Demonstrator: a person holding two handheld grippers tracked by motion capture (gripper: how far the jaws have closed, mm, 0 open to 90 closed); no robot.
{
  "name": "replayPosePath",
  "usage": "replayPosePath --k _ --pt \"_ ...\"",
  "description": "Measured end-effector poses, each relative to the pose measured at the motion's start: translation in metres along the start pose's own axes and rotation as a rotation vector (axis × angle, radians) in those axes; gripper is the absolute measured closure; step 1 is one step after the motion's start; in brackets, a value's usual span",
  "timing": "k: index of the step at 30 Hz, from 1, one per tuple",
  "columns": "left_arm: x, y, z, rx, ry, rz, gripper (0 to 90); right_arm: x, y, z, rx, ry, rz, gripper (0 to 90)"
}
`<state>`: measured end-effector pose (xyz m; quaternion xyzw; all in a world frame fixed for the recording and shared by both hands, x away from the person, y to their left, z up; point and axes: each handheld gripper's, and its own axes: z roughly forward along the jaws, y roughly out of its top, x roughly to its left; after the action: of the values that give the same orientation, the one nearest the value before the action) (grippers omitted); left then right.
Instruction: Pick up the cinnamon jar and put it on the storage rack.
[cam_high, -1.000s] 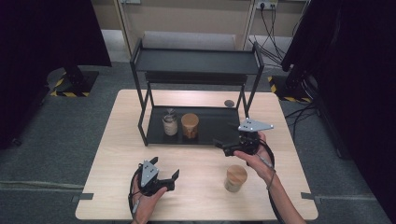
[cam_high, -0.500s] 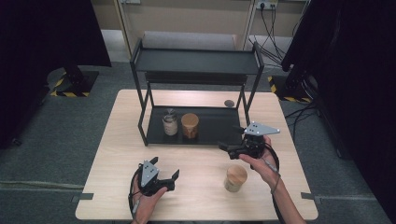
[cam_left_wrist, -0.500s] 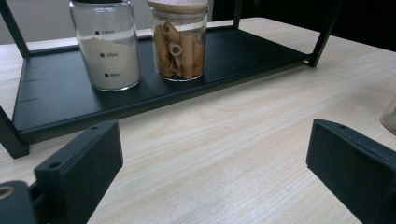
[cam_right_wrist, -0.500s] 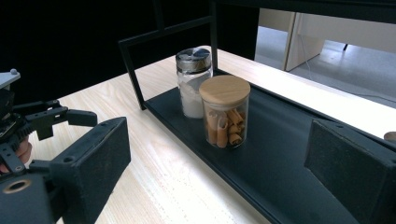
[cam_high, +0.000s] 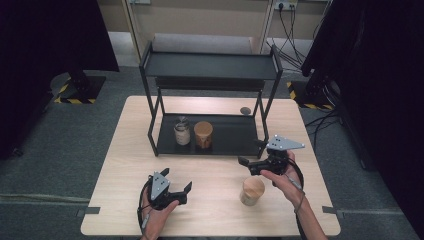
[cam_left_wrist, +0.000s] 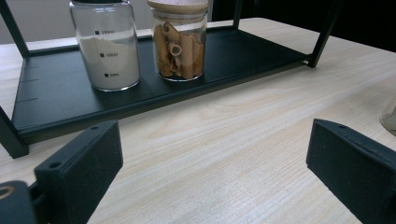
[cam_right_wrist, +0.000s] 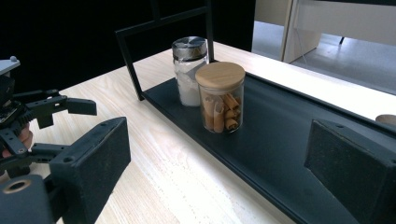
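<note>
From the high view, a light wooden table (cam_high: 125, 165) carries a black two-level rack (cam_high: 210, 67) at its far side. On the rack's bottom tray stand two jars side by side, almost touching: a glass jar of white powder (cam_high: 182, 131) with a metal lid, and to its right a jar of pasta tubes (cam_high: 203, 134) with a wooden lid. A third jar with a wooden lid (cam_high: 251, 190) stands on the bare table in front of the rack, near the person's right hand. The right gripper (cam_high: 246, 163) hangs just beyond and above that jar, apart from it, its jaws spread and empty, pointing toward the left. The left gripper (cam_high: 176, 181) sits low over the near part of the table, jaws wide with nothing between them. A small dark round thing (cam_high: 245, 110) lies on the table behind the rack's right leg.

In the left gripper view, both black jaws stand far apart over bare wood; the powder jar (cam_left_wrist: 106, 44) and pasta jar (cam_left_wrist: 180, 39) stand ahead on the tray.

In the right gripper view, the jaws are wide and empty, the two jars (cam_right_wrist: 219, 95) stand between them farther off, and the left gripper (cam_right_wrist: 51, 109) shows at the left.
</note>
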<state>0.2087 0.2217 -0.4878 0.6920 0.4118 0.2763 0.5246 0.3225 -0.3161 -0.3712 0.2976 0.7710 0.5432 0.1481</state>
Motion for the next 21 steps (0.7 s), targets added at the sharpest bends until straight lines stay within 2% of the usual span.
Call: replayPosePath --k 21 --pt "0.0 0.0 0.0 -0.002 -0.004 0.004 3.2 0.004 -0.015 -0.016 -0.007 -0.018 0.028 7.3"
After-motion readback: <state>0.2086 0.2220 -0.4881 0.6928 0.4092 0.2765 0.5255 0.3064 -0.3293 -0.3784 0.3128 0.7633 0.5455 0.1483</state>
